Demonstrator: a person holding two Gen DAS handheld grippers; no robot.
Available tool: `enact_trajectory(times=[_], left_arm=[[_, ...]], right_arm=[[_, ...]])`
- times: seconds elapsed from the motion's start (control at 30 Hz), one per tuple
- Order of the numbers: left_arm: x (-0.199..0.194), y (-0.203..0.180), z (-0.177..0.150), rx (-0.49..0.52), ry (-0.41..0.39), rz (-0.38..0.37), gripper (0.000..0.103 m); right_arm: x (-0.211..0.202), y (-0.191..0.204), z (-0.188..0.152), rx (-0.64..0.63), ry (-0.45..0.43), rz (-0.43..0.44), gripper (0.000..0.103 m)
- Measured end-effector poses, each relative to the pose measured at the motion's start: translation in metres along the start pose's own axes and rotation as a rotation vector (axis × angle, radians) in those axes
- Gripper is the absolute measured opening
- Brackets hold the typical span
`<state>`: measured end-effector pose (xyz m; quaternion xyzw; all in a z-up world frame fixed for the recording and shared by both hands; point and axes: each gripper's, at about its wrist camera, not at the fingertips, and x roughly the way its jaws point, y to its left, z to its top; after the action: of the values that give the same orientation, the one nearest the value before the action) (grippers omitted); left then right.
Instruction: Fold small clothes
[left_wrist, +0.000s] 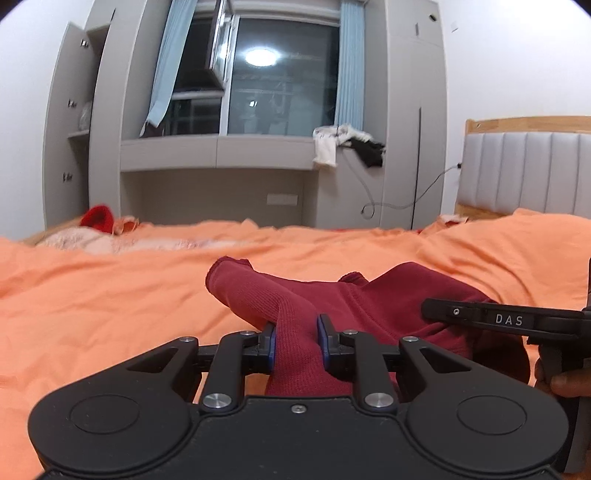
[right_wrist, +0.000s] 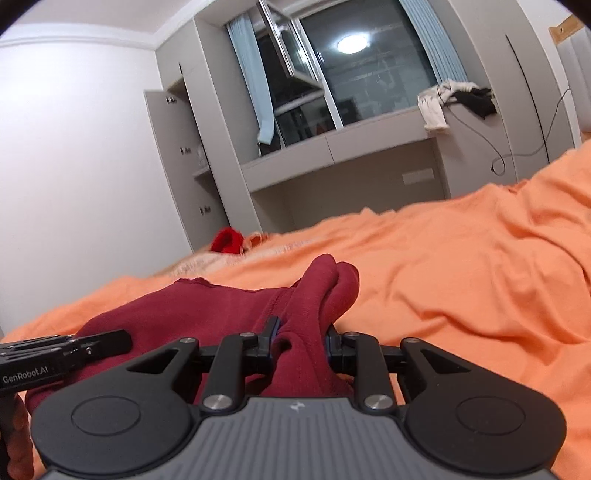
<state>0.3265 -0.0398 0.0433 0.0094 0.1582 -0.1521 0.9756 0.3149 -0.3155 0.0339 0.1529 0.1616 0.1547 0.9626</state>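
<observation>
A dark red knit garment (left_wrist: 369, 306) lies bunched on the orange bedsheet (left_wrist: 110, 295). My left gripper (left_wrist: 296, 341) is shut on a fold of the garment's near left part. My right gripper (right_wrist: 301, 341) is shut on a bunched fold of the same garment (right_wrist: 207, 314) at its right end. The right gripper's body shows at the right edge of the left wrist view (left_wrist: 498, 319). The left gripper's body shows at the left edge of the right wrist view (right_wrist: 55, 350). Both hold the cloth low over the bed.
A bright red item (left_wrist: 98, 218) and a pale blanket (left_wrist: 110, 242) lie at the bed's far left. A grey desk alcove (left_wrist: 218, 192) and wardrobe stand under the window, with clothes (left_wrist: 347, 144) on the ledge. A padded headboard (left_wrist: 524, 173) is at right.
</observation>
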Motion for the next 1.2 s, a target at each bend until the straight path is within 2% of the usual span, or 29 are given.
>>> enact_trajectory(times=[0.2, 0.3, 0.37, 0.5, 0.57, 0.6, 0.67, 0.73, 0.77, 0.83, 0.97, 1.13, 1.2], left_arm=[[0.005, 0.005, -0.012, -0.003, 0.059, 0.029, 0.024], [0.007, 0.006, -0.012, -0.008, 0.078, 0.040, 0.026], [0.009, 0.006, -0.013, -0.009, 0.090, 0.051, 0.028], [0.013, 0.007, -0.016, -0.013, 0.117, 0.077, 0.031], [0.014, 0.006, -0.017, -0.019, 0.127, 0.089, 0.034], [0.015, 0.005, -0.018, -0.015, 0.132, 0.099, 0.037], [0.015, 0.004, -0.019, -0.004, 0.139, 0.123, 0.045], [0.015, 0.001, -0.021, 0.009, 0.140, 0.161, 0.067], [0.015, 0.001, -0.022, 0.011, 0.138, 0.181, 0.072], [0.014, 0.002, -0.025, 0.001, 0.135, 0.214, 0.084], [0.011, 0.008, -0.028, -0.045, 0.135, 0.236, 0.094], [-0.005, 0.016, -0.022, -0.147, 0.099, 0.219, 0.102], [-0.015, 0.015, -0.019, -0.163, 0.073, 0.217, 0.102]], right_arm=[[0.003, -0.015, -0.004, 0.095, 0.070, -0.038, 0.027], [0.002, -0.020, -0.007, 0.118, 0.089, -0.052, 0.031], [0.002, -0.023, -0.007, 0.123, 0.093, -0.062, 0.038], [-0.001, -0.027, -0.009, 0.137, 0.097, -0.068, 0.042], [0.000, -0.027, -0.008, 0.142, 0.101, -0.074, 0.052], [-0.001, -0.028, -0.009, 0.146, 0.103, -0.076, 0.055], [-0.002, -0.029, -0.009, 0.153, 0.101, -0.078, 0.067], [-0.003, -0.030, -0.008, 0.157, 0.096, -0.077, 0.077], [-0.005, -0.030, -0.009, 0.159, 0.094, -0.079, 0.084], [-0.006, -0.030, -0.008, 0.162, 0.085, -0.084, 0.091], [-0.014, -0.030, -0.008, 0.162, 0.066, -0.087, 0.099], [-0.039, -0.022, -0.008, 0.130, 0.021, -0.087, 0.103], [-0.051, -0.015, -0.009, 0.106, -0.004, -0.078, 0.103]])
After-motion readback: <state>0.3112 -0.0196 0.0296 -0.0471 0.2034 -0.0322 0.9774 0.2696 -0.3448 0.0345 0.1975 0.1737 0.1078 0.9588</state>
